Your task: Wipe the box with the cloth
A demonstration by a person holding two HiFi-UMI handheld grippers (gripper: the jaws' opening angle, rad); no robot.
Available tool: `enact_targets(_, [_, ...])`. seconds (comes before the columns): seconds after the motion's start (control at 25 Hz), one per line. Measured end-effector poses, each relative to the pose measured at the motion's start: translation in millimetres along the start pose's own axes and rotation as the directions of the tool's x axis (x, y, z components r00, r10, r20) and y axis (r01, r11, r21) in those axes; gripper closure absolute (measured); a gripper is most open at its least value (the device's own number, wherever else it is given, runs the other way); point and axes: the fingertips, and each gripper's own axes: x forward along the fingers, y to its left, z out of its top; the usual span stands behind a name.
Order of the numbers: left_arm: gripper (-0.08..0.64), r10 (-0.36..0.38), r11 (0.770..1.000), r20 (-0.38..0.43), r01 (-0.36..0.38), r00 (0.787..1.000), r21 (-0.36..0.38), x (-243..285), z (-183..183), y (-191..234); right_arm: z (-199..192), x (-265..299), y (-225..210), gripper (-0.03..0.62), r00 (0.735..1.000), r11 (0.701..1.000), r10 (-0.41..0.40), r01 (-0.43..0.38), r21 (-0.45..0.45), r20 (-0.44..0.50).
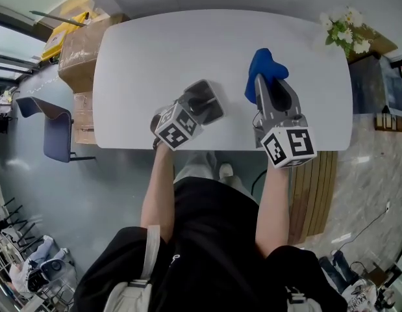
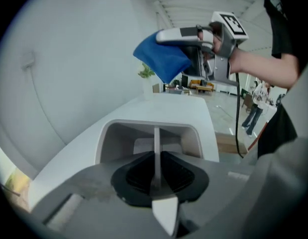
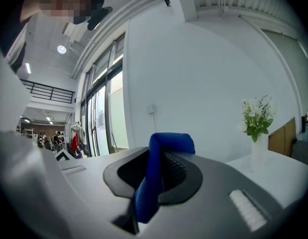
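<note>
The white desk (image 1: 155,57) spans the head view, with a cardboard box (image 1: 80,47) beside its left end. Above the desk, the left hand-held gripper (image 1: 206,101) has its jaws together on nothing. The right hand-held gripper (image 1: 271,86) is clamped on the blue cloth (image 1: 262,65), held off the desk.

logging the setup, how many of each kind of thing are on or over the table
grippers: 2, the left gripper and the right gripper
cloth: 1, blue, in the right gripper
box: 1, in the left gripper
vase of flowers: 1
total: 5
</note>
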Motion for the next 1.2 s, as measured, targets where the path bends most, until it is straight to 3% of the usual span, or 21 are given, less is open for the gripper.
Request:
enact_targets(0.16, [0.511,0.022,0.999,0.121,-0.016,0.992,-0.046,-20.4,23.9,-1.2,7.5,-11.3,2.0,0.537,1.000,1.000,0.016,-0.016,-0.010,0.014])
enact_targets(0.28, [0.511,0.042,0.996,0.224,-0.023,0.974,-0.085,-37.7,41.4,-4.8,12.6,-20.8,5.1,0.537,0.999,0.999,0.033,-0.032,-0.019,0.025])
enact_targets(0.48, [0.512,0.078,0.982,0.396,-0.001,0.915,-0.191,-68.0,63.5,-14.7,24.0,-36.0,19.8,0.538,0.995,0.995,0.088,-0.086,-0.046,0.047])
enact_targets(0.6, [0.511,0.091,0.976,0.465,0.014,0.881,-0.218,-84.6,72.1,-23.4,32.9,-45.1,32.6,0.537,0.989,0.988,0.139,-0.134,-0.074,0.060])
enact_targets(0.92, [0.511,0.155,0.962,0.544,-0.001,0.824,-0.273,-119.6,80.2,-45.0,44.5,-76.0,74.3,0.537,0.947,0.937,0.319,-0.307,-0.167,0.048])
enact_targets(1.2, [0.511,0.173,0.964,0.557,-0.024,0.812,-0.265,-132.7,82.9,-75.5,26.4,-105.8,113.8,0.537,0.877,0.850,0.479,-0.475,-0.229,-0.042])
